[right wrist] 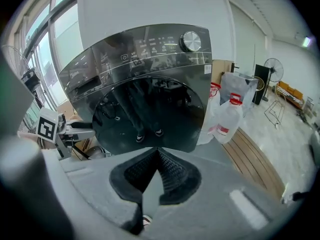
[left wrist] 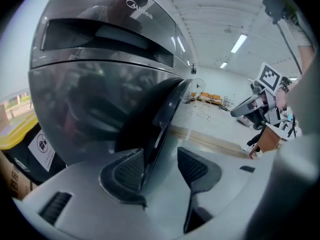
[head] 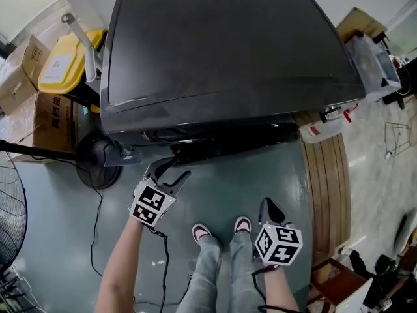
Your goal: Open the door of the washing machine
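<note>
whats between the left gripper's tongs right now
The washing machine door's edge stands between the left gripper's open tongs, shown in the left gripper view.

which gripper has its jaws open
The left gripper: its jaws stand apart with the edge of the washing machine door between them. The right gripper has its jaws together, holding nothing.

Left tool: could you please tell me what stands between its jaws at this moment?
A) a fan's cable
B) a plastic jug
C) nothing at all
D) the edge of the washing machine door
D: in the left gripper view the dark edge of the washing machine door runs down between the jaws of the left tool, which stand wide apart and are not clamped on it.
</note>
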`<act>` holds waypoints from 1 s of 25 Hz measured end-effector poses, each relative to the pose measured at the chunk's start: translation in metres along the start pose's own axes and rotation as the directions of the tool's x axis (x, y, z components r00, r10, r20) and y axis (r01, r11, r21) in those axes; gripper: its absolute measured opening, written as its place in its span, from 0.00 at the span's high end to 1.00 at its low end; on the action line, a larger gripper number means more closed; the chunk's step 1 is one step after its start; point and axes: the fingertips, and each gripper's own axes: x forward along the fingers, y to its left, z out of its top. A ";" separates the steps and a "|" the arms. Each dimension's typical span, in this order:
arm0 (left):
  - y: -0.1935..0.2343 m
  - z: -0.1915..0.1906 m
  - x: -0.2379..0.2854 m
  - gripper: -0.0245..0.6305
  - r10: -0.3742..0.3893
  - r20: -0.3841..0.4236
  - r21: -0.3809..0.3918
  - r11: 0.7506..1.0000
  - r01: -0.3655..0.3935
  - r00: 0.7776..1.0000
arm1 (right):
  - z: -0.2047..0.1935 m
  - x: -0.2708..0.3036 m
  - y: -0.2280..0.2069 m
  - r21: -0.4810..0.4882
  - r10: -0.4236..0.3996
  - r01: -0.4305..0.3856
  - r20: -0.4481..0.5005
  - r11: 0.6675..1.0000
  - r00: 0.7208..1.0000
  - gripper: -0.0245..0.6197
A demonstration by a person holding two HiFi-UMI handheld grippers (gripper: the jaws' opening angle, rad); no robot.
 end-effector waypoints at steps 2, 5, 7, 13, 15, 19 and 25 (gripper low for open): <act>0.000 0.001 0.005 0.64 -0.014 -0.005 -0.003 1.000 0.014 1.000 | -0.004 0.000 -0.001 0.007 -0.006 0.006 -0.005 1.000 1.000 0.95; 0.000 0.002 0.011 0.64 -0.026 -0.010 -0.005 1.000 0.026 1.000 | -0.005 0.000 -0.003 0.015 -0.013 0.013 -0.007 1.000 1.000 0.95; -0.001 0.004 0.015 0.64 -0.035 -0.007 0.000 0.999 0.035 0.999 | -0.003 -0.001 -0.004 0.018 -0.016 0.016 -0.004 1.000 1.000 0.95; -0.003 0.009 0.022 0.73 -0.069 -0.024 0.045 0.997 0.070 0.997 | -0.004 0.000 -0.007 0.018 -0.020 0.020 -0.005 1.000 1.000 0.95; -0.003 0.007 0.022 0.74 -0.085 -0.029 0.034 0.996 0.086 0.996 | -0.006 0.000 -0.006 0.018 -0.019 0.019 -0.009 1.000 1.000 0.95; -0.002 0.006 0.022 0.75 -0.103 -0.033 0.006 0.995 0.104 0.994 | -0.008 0.002 -0.004 0.021 -0.013 0.013 -0.010 1.000 1.000 0.95; -0.024 -0.004 0.012 0.77 -0.135 -0.030 -0.039 0.990 0.134 0.990 | -0.009 -0.002 0.004 0.025 0.011 -0.011 -0.011 1.000 1.000 0.95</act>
